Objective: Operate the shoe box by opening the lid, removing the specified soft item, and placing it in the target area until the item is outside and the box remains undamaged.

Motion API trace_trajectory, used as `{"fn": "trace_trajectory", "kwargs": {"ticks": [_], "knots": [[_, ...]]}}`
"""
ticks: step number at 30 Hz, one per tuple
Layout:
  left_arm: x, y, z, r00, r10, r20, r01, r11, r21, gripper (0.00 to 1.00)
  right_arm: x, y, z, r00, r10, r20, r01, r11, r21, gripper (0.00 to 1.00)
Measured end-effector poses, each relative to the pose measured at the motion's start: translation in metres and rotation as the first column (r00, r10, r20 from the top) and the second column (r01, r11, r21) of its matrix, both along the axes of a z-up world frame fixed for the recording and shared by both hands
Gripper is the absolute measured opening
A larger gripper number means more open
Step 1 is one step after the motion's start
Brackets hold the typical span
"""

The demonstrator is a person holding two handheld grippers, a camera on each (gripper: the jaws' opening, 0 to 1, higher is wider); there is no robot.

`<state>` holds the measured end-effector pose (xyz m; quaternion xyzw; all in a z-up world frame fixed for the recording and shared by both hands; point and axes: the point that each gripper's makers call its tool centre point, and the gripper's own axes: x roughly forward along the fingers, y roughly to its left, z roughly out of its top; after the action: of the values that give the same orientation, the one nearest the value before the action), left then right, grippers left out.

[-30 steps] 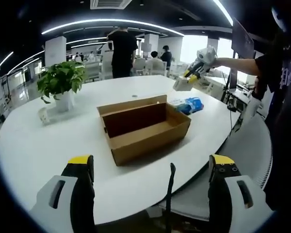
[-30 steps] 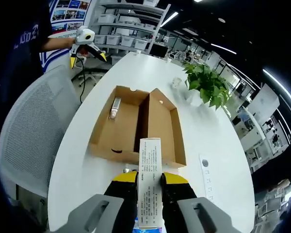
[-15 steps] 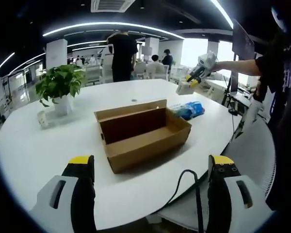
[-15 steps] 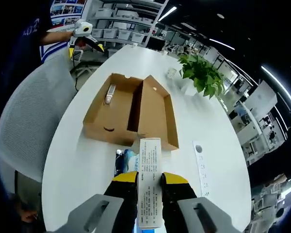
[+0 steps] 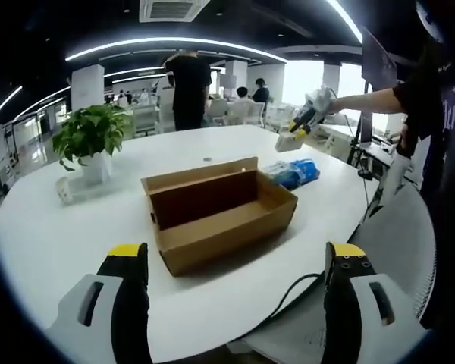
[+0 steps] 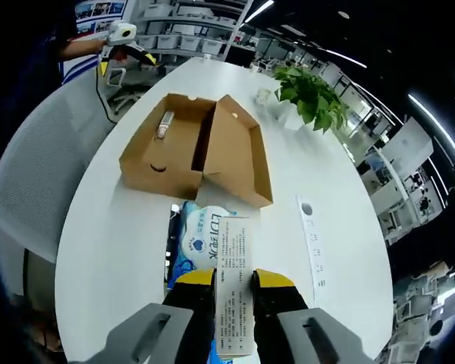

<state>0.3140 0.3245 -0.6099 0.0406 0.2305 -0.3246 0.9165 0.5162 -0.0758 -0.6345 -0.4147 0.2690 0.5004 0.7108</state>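
Left gripper (image 5: pixel 227 292): jaws wide apart, holding nothing.
Shoe box (image 5: pixel 216 212): lid open, mid-table.
Tissue pack (image 5: pixel 294 171): outside, just beside box; soft, light, slippery wrap, so grip mid-body.
Right gripper (image 6: pixel 232 292): clamped on printed carton (image 6: pixel 232 284).

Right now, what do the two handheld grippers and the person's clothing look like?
Each gripper has black jaws with yellow tips on pale grey bodies, seen on the left gripper and right gripper. A black cable loops between the left jaws. The person wears a dark short-sleeved shirt with pale lettering.
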Motion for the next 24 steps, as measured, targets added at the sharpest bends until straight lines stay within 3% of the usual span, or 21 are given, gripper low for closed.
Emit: {"fn": "trace_trajectory", "kwargs": {"ticks": [18, 24], "knots": [[0.003, -0.019, 0.004, 0.999, 0.022, 0.024, -0.021, 1.0, -0.019, 0.95, 0.023, -0.047, -0.044, 0.999, -0.033, -0.015, 0.032, 0.997, -0.064, 0.14], [0.009, -0.023, 0.005, 0.999, 0.02, 0.038, -0.02, 1.0, 0.003, 0.94, 0.029, -0.056, -0.059, 0.999, -0.04, -0.033, 0.037, 0.996, -0.078, 0.14]]}}
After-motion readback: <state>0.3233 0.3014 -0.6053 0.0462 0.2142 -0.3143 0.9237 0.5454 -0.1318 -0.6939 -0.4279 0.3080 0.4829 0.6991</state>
